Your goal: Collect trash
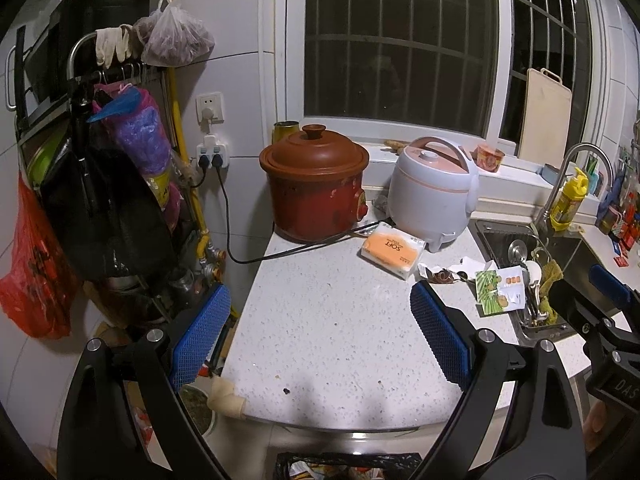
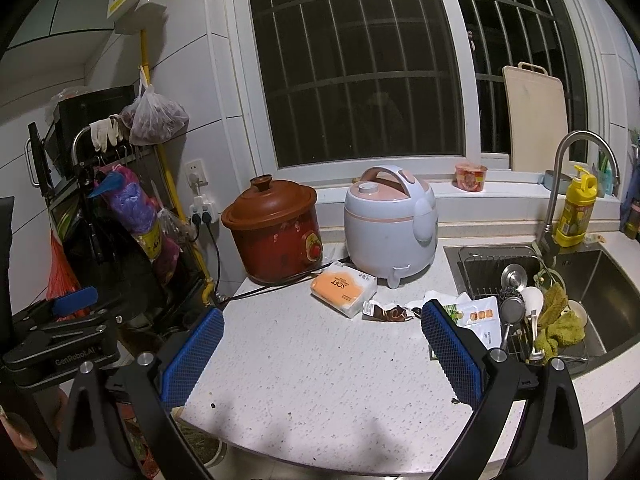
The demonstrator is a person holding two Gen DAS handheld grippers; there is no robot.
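Torn wrappers lie on the white speckled counter (image 1: 328, 320) beside the sink: a brown torn wrapper (image 1: 440, 276) (image 2: 390, 313) and a green-and-white snack packet (image 1: 498, 290) (image 2: 478, 316). A trash bin with a black liner (image 1: 348, 466) shows below the counter's front edge in the left wrist view. My left gripper (image 1: 320, 332) is open and empty above the counter, short of the wrappers. My right gripper (image 2: 322, 352) is open and empty, its right pad (image 2: 450, 352) near the packet. The right gripper also shows in the left wrist view (image 1: 608, 300).
A red-brown clay cooker (image 2: 276, 228), a white rice cooker (image 2: 390, 220) and an orange tissue pack (image 2: 344, 286) stand at the back with a black cable. The sink (image 2: 600, 292) with a dish rack, utensils and cloth is right. A rack with hanging bags (image 1: 108, 184) is left.
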